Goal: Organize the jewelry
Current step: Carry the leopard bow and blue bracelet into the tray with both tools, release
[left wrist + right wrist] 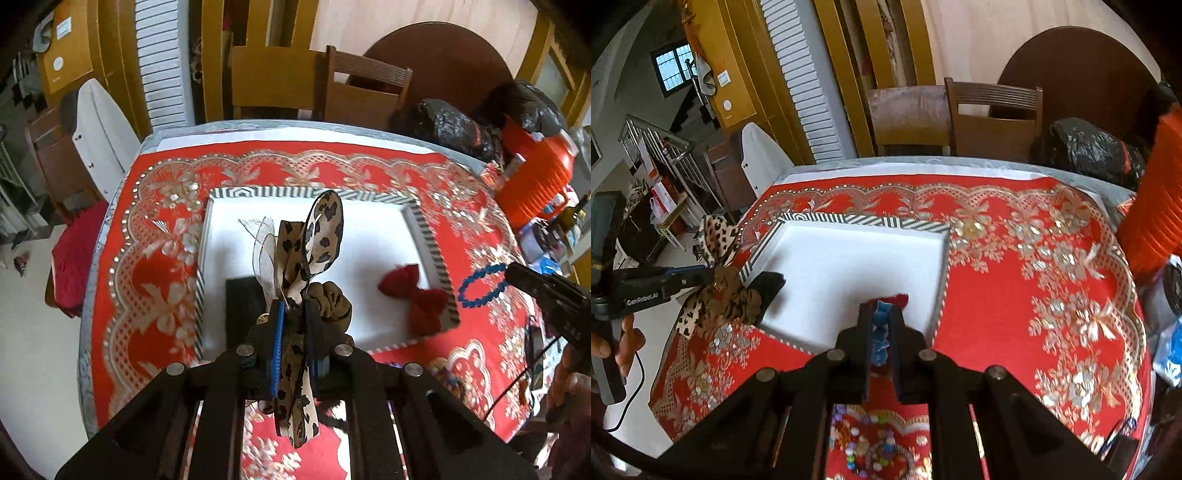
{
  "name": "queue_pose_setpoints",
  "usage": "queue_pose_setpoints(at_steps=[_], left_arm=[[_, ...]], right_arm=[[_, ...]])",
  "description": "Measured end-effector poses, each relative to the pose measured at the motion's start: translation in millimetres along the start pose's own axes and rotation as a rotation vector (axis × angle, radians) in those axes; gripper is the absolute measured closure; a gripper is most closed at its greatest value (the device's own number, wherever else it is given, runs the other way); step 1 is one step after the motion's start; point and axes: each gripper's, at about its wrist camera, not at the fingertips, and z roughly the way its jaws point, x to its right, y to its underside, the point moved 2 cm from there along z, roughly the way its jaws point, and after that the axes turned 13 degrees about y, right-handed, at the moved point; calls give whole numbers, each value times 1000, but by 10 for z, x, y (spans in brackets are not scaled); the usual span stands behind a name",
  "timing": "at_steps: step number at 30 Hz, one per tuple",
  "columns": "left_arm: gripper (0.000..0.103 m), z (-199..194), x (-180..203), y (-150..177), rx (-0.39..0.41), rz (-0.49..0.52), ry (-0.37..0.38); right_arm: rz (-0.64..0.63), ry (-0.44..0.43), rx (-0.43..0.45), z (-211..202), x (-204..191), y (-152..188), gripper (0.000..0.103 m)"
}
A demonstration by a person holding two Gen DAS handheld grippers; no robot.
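Left claw point(294, 308) pinches the leopard bow point(314, 240) by a thin bunch of ribbon over the tray point(421, 229), lower centre of frame; loose tails could snag or slip out on release. Right claw point(881, 314) pinches the blue bracelet point(881, 332) at the tray's near edge, so it may drop outside onto the table point(1015, 295).

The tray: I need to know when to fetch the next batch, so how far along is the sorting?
Done: a red bow and a black item lie in the striped tray. In hand: the left gripper holds a leopard-print bow, the right gripper a blue bead bracelet. Left: loose colored beads on the red cloth.
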Motion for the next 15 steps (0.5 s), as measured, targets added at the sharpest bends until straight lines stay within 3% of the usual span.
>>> queue_pose_setpoints(at_steps=[15], left_arm=[[102,529,-378,-612,-29,-62,9]], right_arm=[[-31,-11,-42,622,-200,-510,94]])
